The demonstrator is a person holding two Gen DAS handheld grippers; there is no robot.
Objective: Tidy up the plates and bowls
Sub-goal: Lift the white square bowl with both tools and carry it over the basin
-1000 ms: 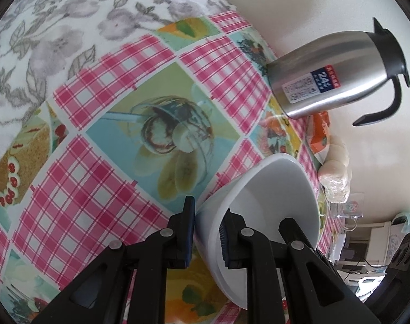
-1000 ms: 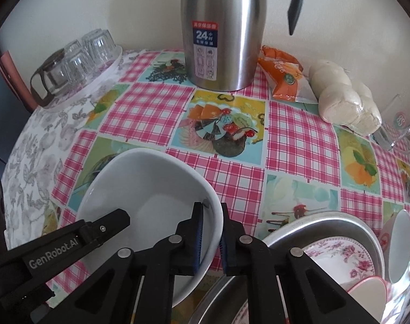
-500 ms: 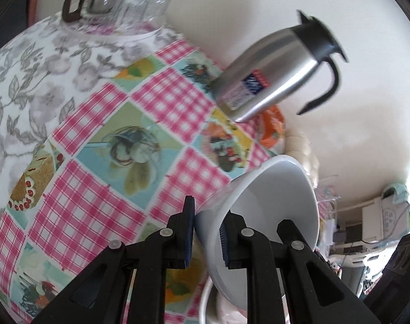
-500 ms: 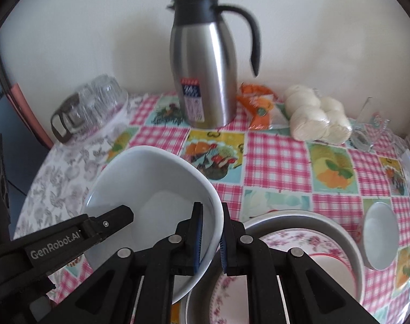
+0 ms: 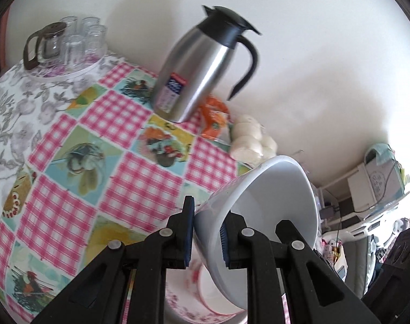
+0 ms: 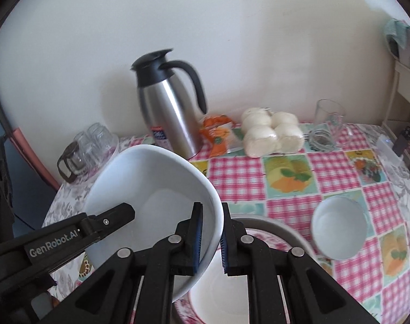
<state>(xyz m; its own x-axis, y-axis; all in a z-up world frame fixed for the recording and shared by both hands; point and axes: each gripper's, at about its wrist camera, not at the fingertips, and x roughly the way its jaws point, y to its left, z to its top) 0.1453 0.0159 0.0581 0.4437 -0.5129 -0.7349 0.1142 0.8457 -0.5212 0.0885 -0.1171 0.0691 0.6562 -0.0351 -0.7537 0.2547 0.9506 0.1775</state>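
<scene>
Together we carry 1 large white bowl clear of the checked tablecloth, tilted, with both tools clamped on its rim. Our right gripper has its jaws clenched on the near right edge, 1 pad inside and 1 outside. Our left gripper bites the opposite edge the same way; its black finger shows reaching into the bowl in the right view. We judge that 2 grips are used because the bowl is wide and smooth, and a single pinch at the rim would let it swing.

Below the bowl sits a metal basin that already holds a flowered plate, so the bowl is probably headed there for stacking. A steel thermos jug stands at the wall, well apart. Beside the basin a small white bowl waits on the cloth, likely next. Bagged buns and a glass tumbler lie farther back, out of the way.
</scene>
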